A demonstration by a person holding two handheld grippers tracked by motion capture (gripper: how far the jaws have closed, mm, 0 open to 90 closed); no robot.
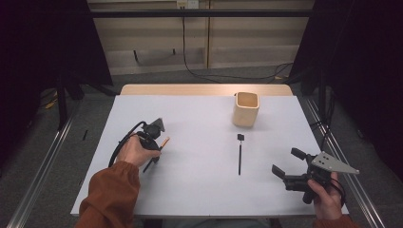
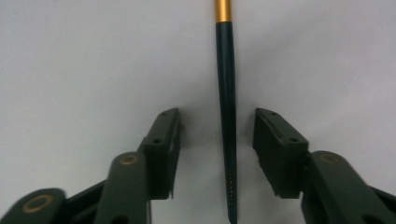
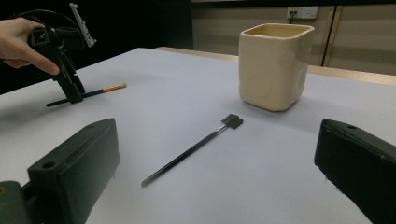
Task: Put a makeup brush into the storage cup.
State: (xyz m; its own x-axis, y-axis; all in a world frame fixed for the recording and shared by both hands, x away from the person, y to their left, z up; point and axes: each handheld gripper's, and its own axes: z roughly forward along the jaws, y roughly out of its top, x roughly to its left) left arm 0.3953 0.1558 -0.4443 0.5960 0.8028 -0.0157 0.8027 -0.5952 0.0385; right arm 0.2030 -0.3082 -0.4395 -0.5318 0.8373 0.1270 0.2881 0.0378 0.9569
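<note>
White table (image 1: 199,190), cream cup (image 1: 246,109) at its far side. Right tongs (image 1: 285,164) gape, hovering near-right. Left tongs (image 2: 217,140) gape, straddling a gold-banded brush (image 2: 227,116). Black brush (image 1: 240,154) lies mid-table, before the cup.

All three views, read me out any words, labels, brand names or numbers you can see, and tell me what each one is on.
None can be read.
The cream cup: plain, no print.
The dark brush with the gold band, between the left gripper's open jaws: a row of tiny marks near its end, too small to read.
The flat-headed black brush: no marking visible.
The wall socket: too small to tell.
</note>
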